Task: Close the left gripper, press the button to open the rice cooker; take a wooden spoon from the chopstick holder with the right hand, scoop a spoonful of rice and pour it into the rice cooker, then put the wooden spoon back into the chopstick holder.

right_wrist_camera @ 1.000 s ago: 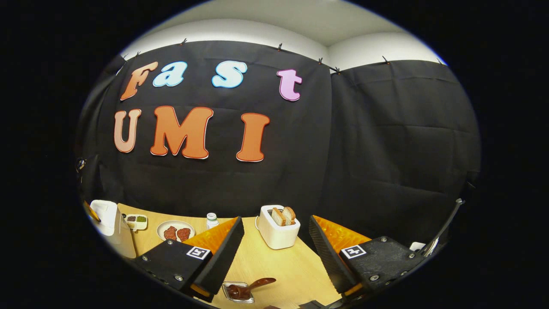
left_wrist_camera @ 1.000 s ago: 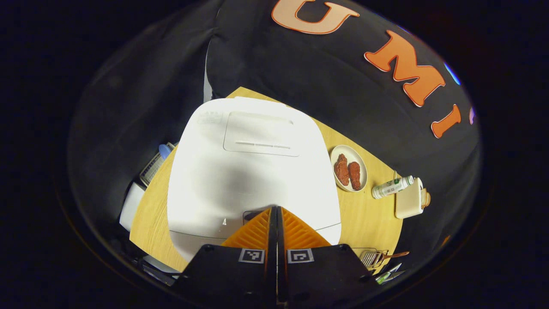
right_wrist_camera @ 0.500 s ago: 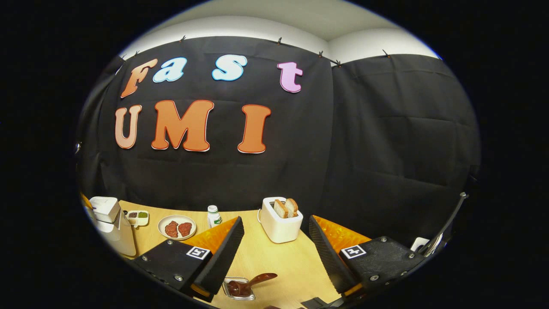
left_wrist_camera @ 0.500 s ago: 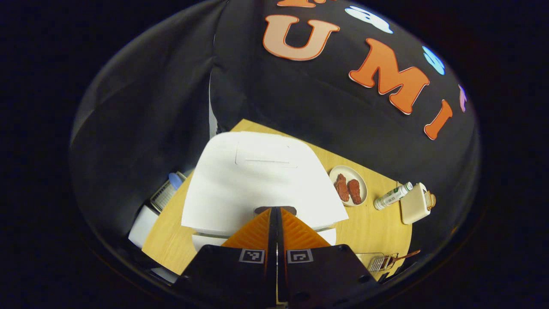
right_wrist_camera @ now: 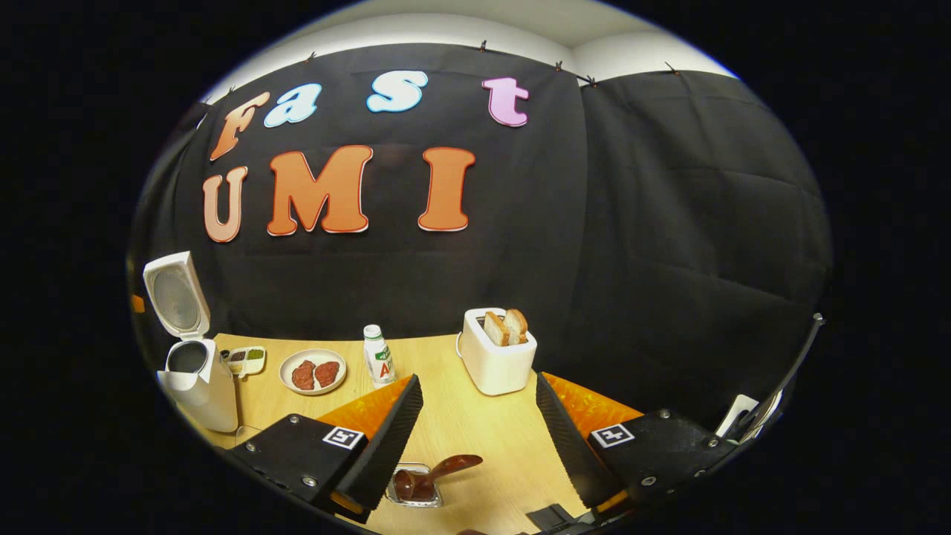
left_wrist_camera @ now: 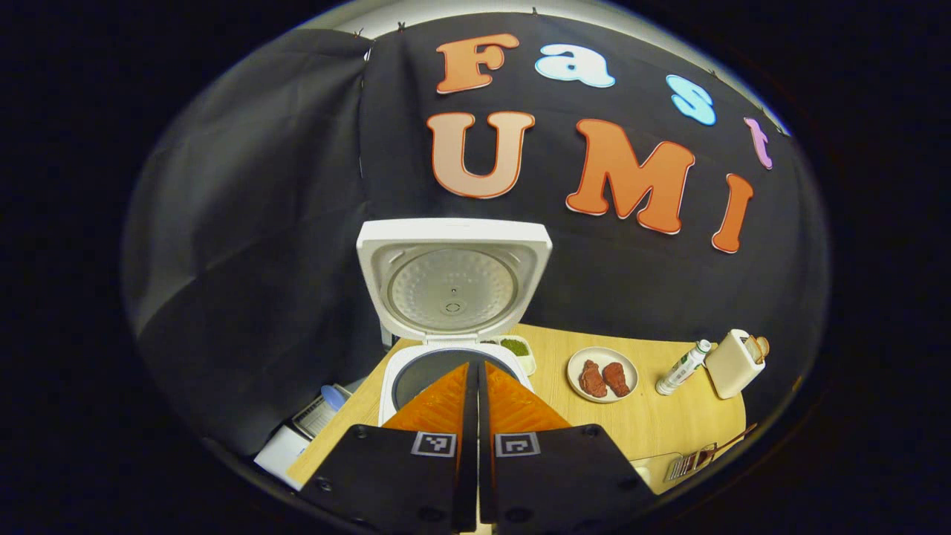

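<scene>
Stood at the far left of the counter, as seen in the right gripper view: rice cooker, white, with lid raised upright and its inner side turned toward the front. Saw the open pot just beyond the tips of the left gripper in the left gripper view; jaws pressed together there, holding nothing. Lay near the front edge of the counter between the jaws of the right gripper: wooden spoon, dark brown, resting in a small clear holder, long axis nearly flat, handle pointing to the right and a little away, bowl end down in the holder. Kept wide apart, those right jaws, with nothing between them but counter and spoon.

Stood behind, from left to right in the right gripper view: small divided dish, plate with two reddish-brown pieces of meat, white bottle upright, white toaster with two slices of bread sticking up. Nothing between right gripper and spoon.

Partly cut off at the left edge of the counter in the left gripper view: some white and blue thing, hard to make out. Hidden behind the left jaws: front of the cooker with its button.
</scene>
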